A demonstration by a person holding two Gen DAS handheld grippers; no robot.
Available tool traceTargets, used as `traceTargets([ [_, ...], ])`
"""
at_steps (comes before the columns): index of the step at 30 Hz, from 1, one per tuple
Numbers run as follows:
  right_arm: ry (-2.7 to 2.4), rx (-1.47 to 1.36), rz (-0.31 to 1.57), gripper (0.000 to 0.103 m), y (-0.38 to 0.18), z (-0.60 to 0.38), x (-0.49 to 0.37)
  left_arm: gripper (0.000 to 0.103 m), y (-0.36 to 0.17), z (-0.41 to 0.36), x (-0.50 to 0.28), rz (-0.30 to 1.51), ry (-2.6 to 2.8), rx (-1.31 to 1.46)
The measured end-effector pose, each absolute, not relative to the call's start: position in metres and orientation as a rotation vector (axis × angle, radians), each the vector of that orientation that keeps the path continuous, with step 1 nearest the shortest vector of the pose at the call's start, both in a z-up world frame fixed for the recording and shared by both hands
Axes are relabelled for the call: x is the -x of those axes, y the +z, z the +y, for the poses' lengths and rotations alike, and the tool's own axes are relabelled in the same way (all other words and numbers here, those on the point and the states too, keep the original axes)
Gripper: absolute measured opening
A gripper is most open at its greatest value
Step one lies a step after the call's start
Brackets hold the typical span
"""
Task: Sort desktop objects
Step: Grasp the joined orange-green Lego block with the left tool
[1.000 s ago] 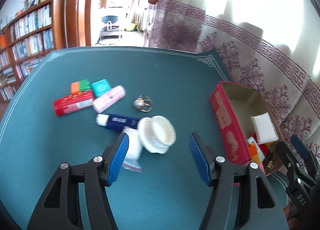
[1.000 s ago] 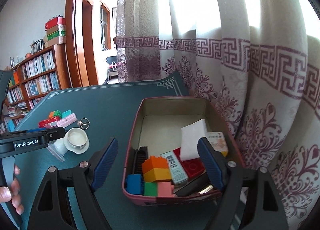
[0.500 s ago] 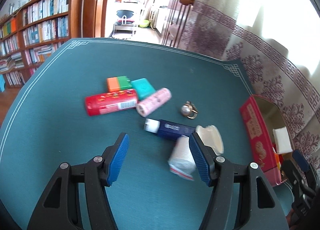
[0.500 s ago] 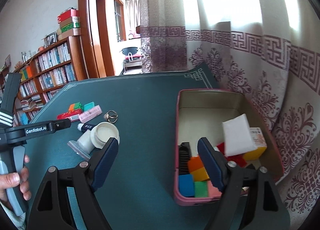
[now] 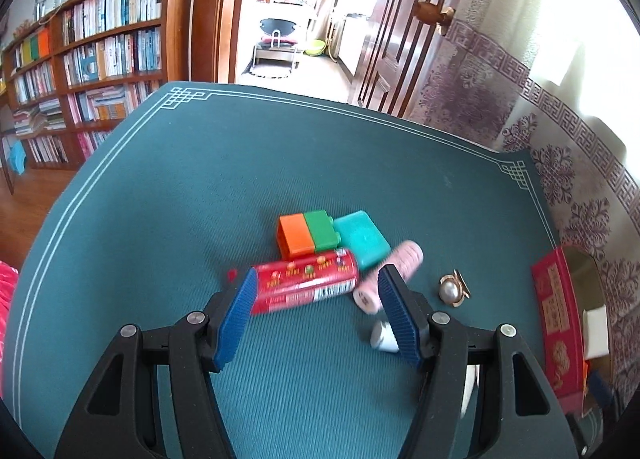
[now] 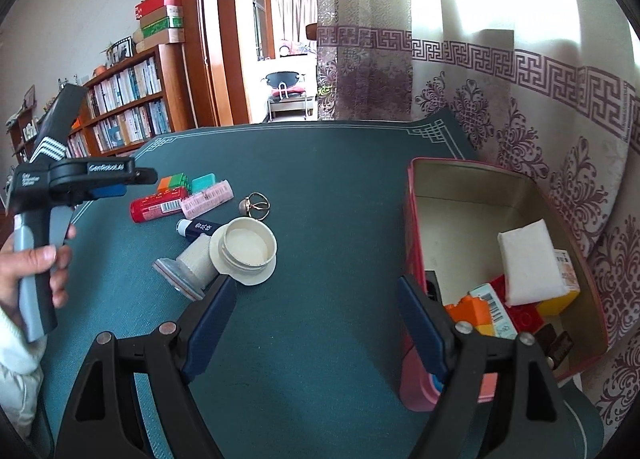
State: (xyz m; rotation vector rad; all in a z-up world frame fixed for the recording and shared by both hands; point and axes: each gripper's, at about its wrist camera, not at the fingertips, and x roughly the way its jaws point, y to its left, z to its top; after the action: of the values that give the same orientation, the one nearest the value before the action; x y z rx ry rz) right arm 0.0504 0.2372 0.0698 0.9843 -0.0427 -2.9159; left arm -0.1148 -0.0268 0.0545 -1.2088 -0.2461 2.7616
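Observation:
My left gripper (image 5: 318, 279) hangs open above the green mat, its blue pads framing a red tube (image 5: 308, 283) without touching it. Behind the tube lie an orange-green brick (image 5: 308, 235), a teal box (image 5: 360, 237) and a pink tube (image 5: 392, 275). In the right wrist view the left gripper (image 6: 136, 179) floats in a person's hand, left of that cluster. My right gripper (image 6: 316, 291) is open and empty over bare mat, between a white jar (image 6: 246, 249) and the red tin (image 6: 412, 219).
A pearl ring (image 6: 254, 205), a dark-blue tube (image 6: 200, 227) and a white tube (image 6: 192, 263) lie by the jar. The tin holds a white pack (image 6: 528, 263) and several bricks (image 6: 468, 311). A curtain hangs right of the table, bookshelves stand left.
The left gripper has swept left from over the white jar to over the red tube. The right gripper has shifted left, so the tin now sits at its right side.

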Motion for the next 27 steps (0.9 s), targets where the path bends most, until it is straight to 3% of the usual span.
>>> traceTargets([
  [11, -2.881, -1.017, -0.045, 0.084, 0.062, 0.23, -0.04, 0.066, 0.035, -0.037, 0.162, -0.366, 2.744, 1.305],
  [22, -2.867, -1.045, -0.023, 0.084, 0.058, 0.224, -0.033, 0.065, 0.014, -0.026, 0.18, -0.282, 2.752, 1.316],
  [24, -2.865, -1.053, -0.027, 0.084, 0.058, 0.223, -0.03, 0.052, 0.011, -0.031, 0.179, -0.302, 2.748, 1.306],
  [27, -2.863, -1.059, -0.029, 0.084, 0.059, 0.222, -0.027, 0.047, 0.014, -0.037, 0.174, -0.314, 2.756, 1.293],
])
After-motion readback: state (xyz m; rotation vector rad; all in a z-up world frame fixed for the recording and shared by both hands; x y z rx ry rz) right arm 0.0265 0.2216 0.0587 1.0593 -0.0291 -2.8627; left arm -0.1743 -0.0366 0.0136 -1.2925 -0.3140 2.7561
